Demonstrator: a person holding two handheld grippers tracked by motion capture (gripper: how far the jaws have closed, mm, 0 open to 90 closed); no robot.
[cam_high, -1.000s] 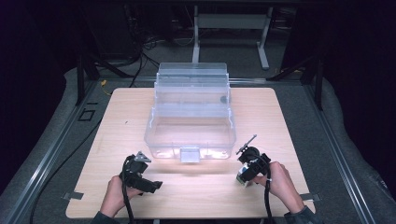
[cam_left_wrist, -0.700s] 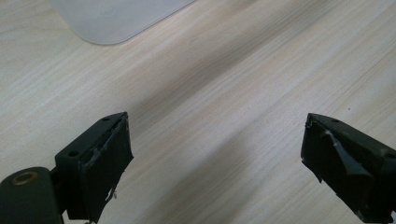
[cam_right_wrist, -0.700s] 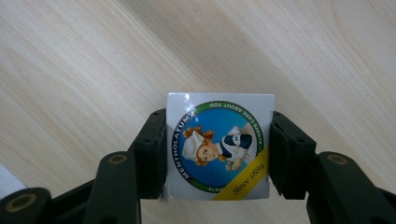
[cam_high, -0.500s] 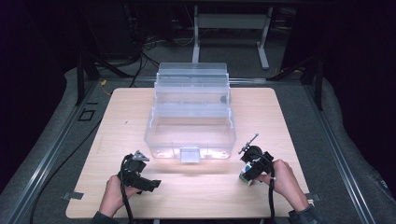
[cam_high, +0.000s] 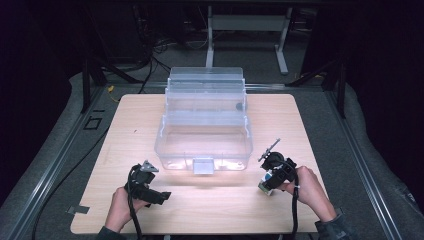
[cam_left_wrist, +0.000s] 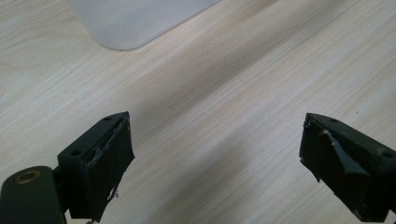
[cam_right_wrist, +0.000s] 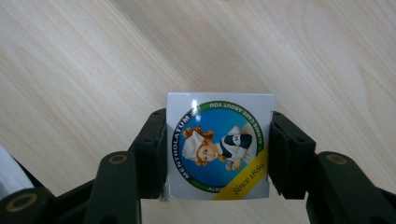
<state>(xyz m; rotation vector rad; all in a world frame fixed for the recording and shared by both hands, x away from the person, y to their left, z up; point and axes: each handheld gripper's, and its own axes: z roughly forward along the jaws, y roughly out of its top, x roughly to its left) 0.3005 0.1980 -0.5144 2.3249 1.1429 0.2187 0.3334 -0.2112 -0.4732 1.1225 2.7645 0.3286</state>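
Right gripper (cam_right_wrist: 218, 149) pinches a Mentholatum box (cam_right_wrist: 219, 145); left gripper (cam_left_wrist: 215, 163) spread (clear bin (cam_high: 172, 145) looks empty).

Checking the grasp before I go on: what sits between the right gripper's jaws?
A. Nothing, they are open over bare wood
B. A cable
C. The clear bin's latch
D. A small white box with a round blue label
D: in the right gripper view the right gripper has both jaws pressed on the sides of the box, above the table.

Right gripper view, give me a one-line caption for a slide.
Right gripper clamps a small Mentholatum box between its black fingers above the light wooden table.
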